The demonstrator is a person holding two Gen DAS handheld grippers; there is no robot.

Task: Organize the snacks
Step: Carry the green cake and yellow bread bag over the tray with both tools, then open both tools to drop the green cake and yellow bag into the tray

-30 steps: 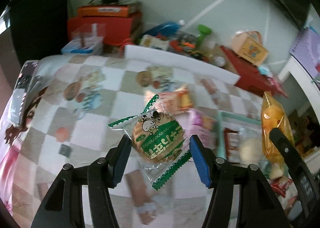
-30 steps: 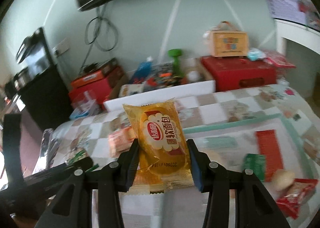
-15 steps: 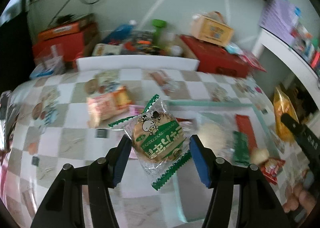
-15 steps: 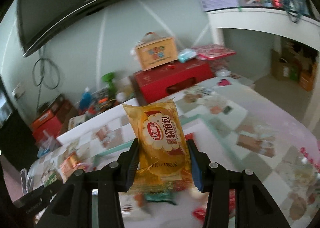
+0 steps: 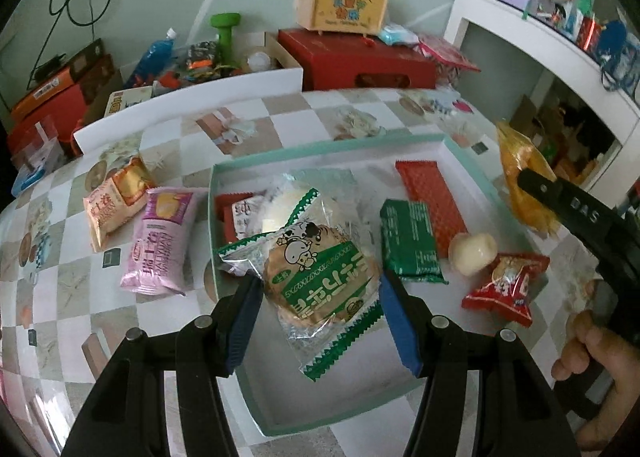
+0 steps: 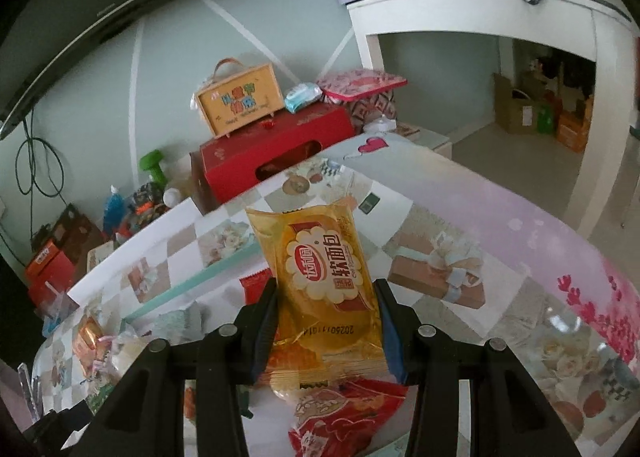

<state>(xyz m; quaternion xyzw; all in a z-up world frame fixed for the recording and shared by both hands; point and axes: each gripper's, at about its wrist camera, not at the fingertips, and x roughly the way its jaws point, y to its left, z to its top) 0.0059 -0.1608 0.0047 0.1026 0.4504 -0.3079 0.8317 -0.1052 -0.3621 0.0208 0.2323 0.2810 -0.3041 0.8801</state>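
A: What is the left gripper (image 5: 320, 299) carrying?

B: Its fingers (image 5: 242, 315) are clamped on a round biscuit packet (image 5: 320, 277) with green zigzag ends, held over the near half of the green-rimmed tray (image 5: 224, 169) on the checkered counter (image 5: 80, 297).

A: And the right gripper (image 6: 326, 327)?

B: Its fingers (image 6: 266, 331) are closed on a yellow bread packet (image 6: 324, 281), standing upright. In the left view that packet shows at three o'clock, beyond the tray's right edge.

A: What lies in the tray?

B: A red wafer bar (image 5: 430, 201) at one o'clock, a green bar (image 5: 408, 243) just beside it, a round white sweet (image 5: 472, 253) and a red packet (image 5: 506, 287) at three. A pink packet (image 5: 162, 241) and an orange one (image 5: 114, 203) lie outside at nine.
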